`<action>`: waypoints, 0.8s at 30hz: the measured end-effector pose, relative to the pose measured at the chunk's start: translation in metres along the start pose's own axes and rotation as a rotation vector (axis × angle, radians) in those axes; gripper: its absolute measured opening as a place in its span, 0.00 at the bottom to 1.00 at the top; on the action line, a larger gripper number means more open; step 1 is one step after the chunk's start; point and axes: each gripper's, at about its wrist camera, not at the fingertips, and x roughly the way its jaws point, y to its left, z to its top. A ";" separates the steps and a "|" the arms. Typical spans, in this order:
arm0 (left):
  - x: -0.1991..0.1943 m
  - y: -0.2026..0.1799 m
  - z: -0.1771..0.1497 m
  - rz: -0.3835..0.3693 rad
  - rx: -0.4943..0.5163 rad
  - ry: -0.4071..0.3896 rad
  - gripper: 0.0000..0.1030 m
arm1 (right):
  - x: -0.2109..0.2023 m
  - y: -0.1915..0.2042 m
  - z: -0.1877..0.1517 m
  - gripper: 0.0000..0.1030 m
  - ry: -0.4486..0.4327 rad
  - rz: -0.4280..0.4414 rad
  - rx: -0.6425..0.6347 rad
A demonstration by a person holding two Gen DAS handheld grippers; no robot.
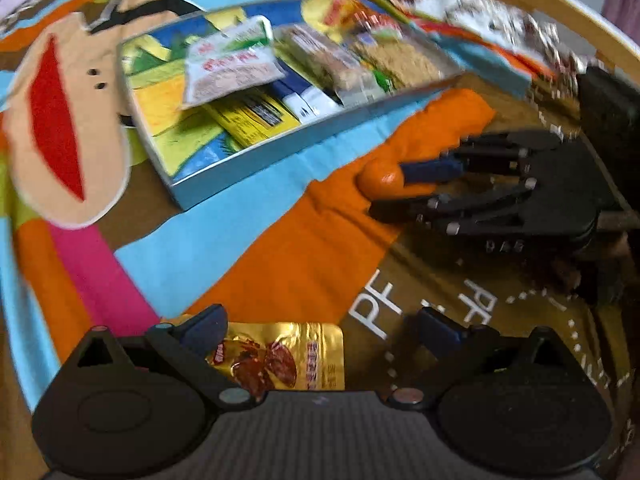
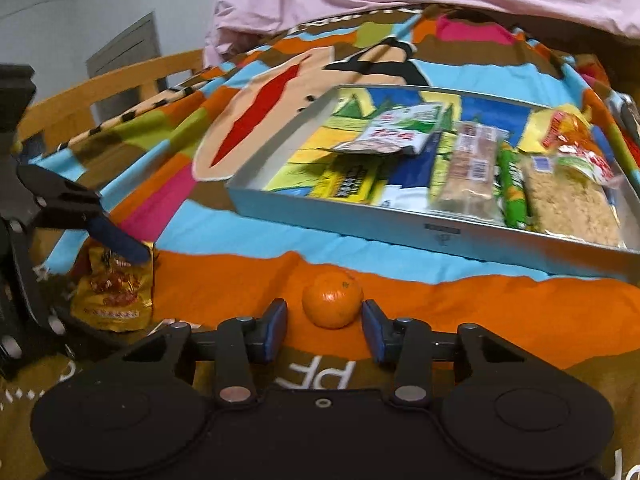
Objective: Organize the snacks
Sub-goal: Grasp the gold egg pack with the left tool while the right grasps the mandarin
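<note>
Patterned bedspread (image 2: pixel 248 240) carries all items. Metal tray (image 2: pixel 360 220) lies toward its far side, holding packaged snacks (image 2: pixel 472 168). Left gripper (image 1: pixel 320 328): fingers apart, gold snack packet (image 1: pixel 288 356) between them, unclamped. Right gripper (image 2: pixel 325 332): pads flank the small orange (image 2: pixel 332 300) near the bedspread's near edge, gaps visible

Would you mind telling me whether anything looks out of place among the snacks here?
Two items sit outside the tray: a mandarin on the blanket between the right gripper pads, and a gold snack packet under the left gripper. Inside, the white-and-green packet lies askew across other snacks.
</note>
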 end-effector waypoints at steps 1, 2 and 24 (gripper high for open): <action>-0.004 -0.001 -0.002 0.005 -0.030 -0.023 0.99 | 0.000 0.002 0.000 0.44 -0.001 -0.005 -0.012; -0.010 -0.001 -0.005 0.015 -0.070 -0.052 0.99 | 0.000 0.003 -0.001 0.45 -0.001 -0.006 -0.014; 0.028 -0.004 0.006 0.444 -0.488 -0.021 0.95 | -0.007 -0.009 -0.001 0.44 -0.012 -0.077 0.041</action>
